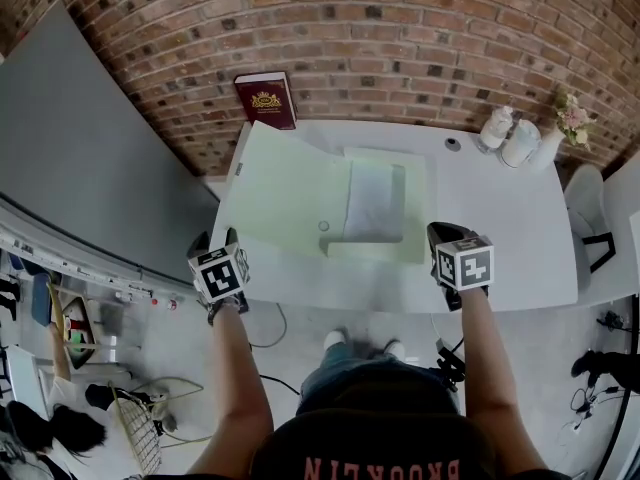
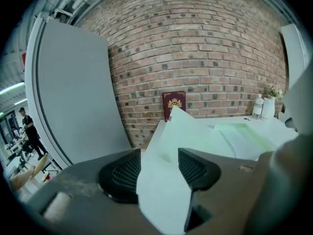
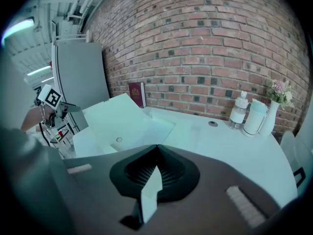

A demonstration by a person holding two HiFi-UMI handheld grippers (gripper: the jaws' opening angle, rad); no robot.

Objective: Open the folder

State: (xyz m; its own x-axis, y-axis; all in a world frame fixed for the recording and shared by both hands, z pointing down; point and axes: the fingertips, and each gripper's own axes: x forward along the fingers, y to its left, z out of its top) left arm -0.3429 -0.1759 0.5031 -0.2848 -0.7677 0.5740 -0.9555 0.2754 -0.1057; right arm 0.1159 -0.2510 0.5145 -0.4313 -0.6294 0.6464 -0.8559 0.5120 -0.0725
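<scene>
Left tongs point(image 2: 159, 169): released, pads wide apart, with the near corner of the folder point(image 1: 300, 193) reaching in between them, broad side showing, not pinched. Right tongs point(image 3: 156, 148): clenched, tips together, with only a thin pale sliver point(image 3: 150, 192) edge-on between the pads; impossible to tell what. Well apart from each other, left at the near left corner of the tabletop point(image 1: 510, 233), right above its near strip, just right of the folder.

Folder on the left half of the tabletop, lying open. Right leaf flat, with a paler sheet point(image 1: 376, 200) on it. Left leaf tilted up and outward over the tabletop's left edge, near corner at the left tongs. Small round stud point(image 1: 323, 226) near the fold, on the near side.

Behind the folder, a dark red book point(image 1: 266, 100), upright against the brick wall point(image 1: 420, 28). At the far right corner, a bottle point(image 1: 496, 128) and a white cup point(image 1: 520, 141) side by side, then a vase point(image 1: 552, 148) with pale flowers just beside them. Small dark round hole point(image 1: 453, 144) in the tabletop near the bottle. Off to the left, a big grey panel point(image 1: 90, 158) beside the tabletop.
</scene>
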